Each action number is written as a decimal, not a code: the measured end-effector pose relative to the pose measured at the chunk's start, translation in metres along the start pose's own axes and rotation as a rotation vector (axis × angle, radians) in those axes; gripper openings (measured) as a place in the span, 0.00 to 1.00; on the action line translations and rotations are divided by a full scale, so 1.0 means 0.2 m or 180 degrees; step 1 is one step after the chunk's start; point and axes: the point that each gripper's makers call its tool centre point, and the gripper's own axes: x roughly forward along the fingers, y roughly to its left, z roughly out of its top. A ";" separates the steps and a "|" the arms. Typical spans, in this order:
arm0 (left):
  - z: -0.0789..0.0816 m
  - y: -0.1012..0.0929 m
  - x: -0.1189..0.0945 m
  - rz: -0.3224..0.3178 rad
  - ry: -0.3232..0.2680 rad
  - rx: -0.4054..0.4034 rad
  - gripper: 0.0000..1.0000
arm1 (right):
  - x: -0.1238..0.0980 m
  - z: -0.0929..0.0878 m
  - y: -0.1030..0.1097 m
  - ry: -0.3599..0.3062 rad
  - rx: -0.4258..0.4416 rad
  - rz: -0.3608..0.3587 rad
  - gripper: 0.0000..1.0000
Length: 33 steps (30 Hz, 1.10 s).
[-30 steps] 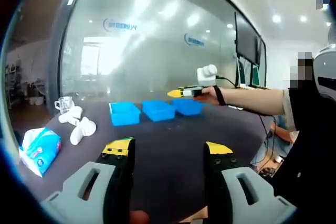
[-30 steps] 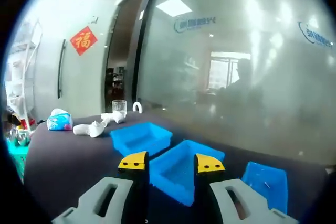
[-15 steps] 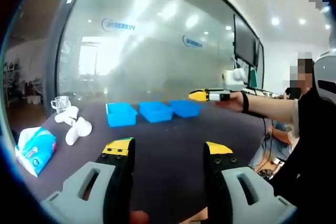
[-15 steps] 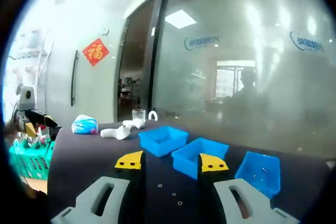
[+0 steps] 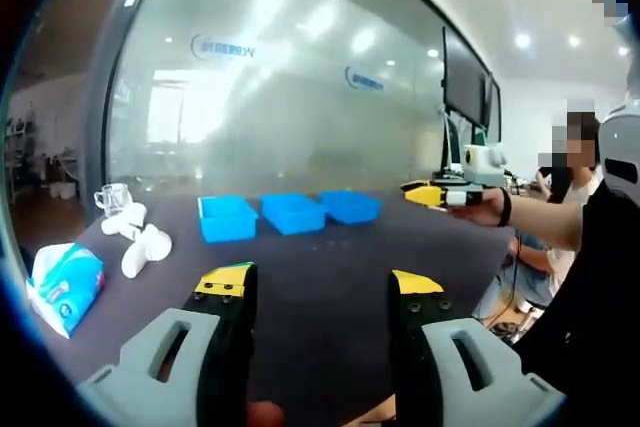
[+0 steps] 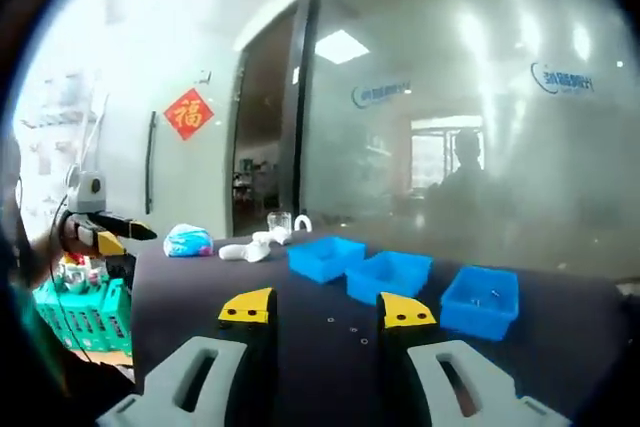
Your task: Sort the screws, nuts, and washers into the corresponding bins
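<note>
Both claws [image 5: 318,287] [image 6: 327,309] open, nr bins [image 6: 394,275].

Three open blue bins [image 6: 400,275] stand in a row on the dark table [image 6: 300,347] before the glass wall; the rightmost bin [image 6: 480,301] holds a few small pieces. Several tiny washers or nuts [image 6: 352,328] lie loose on the tabletop just before the bins

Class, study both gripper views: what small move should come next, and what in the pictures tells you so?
Probably lower the right gripper toward the small parts lying loose on the dark table. Its jaws are open and empty, raised above the table, and the three blue bins stand just beyond the parts, ready to receive them.
</note>
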 end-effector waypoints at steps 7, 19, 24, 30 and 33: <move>-0.01 0.00 0.02 -0.0020 0.0001 -0.0009 0.52 | -0.09 -0.02 -0.02 -0.0029 0.0084 -0.0041 0.35; -0.02 0.00 0.02 -0.0028 0.0043 0.0003 0.52 | -0.08 -0.07 -0.06 0.0143 0.0052 0.0000 0.35; -0.03 0.01 0.02 -0.0021 0.0058 -0.0005 0.52 | -0.04 -0.13 -0.05 0.0389 0.0002 0.0107 0.34; -0.04 0.01 0.02 -0.0027 0.0074 -0.0020 0.52 | 0.04 -0.20 -0.07 0.0668 -0.0069 0.0198 0.32; -0.05 0.01 0.02 -0.0030 0.0074 -0.0031 0.52 | 0.08 -0.20 -0.09 0.0751 -0.0103 0.0241 0.32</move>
